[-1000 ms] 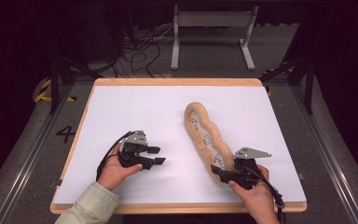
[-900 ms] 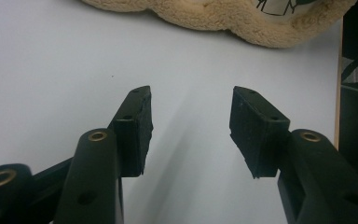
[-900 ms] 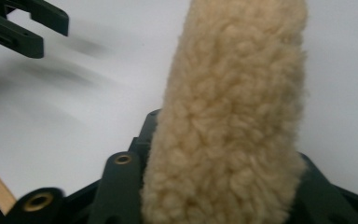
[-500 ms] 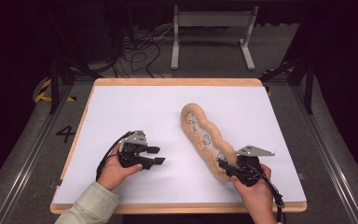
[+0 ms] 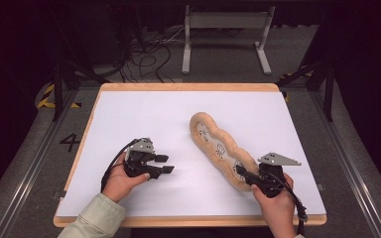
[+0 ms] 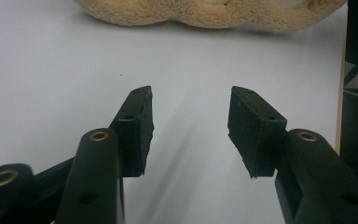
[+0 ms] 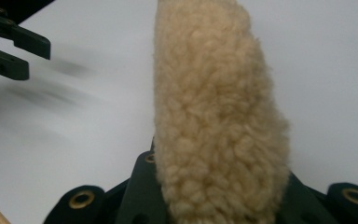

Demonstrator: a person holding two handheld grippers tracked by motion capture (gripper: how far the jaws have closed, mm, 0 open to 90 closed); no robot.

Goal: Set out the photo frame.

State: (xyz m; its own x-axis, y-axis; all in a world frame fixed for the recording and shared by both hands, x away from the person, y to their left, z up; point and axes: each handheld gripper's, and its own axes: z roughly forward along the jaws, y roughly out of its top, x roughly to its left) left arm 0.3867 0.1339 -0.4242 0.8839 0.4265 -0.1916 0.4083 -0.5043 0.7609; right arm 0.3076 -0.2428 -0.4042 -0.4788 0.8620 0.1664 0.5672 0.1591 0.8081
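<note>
Bright, even light on the white table [image 5: 144,119]; dark surroundings (close views soft, slightly blurred).

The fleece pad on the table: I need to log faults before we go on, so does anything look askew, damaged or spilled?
Nothing stands out. The fleece pad lies slantwise on the white table top, undamaged, its near end between the right gripper jaws, which have just been closing. The left gripper hangs open, apart from it. No spill shows.
</note>
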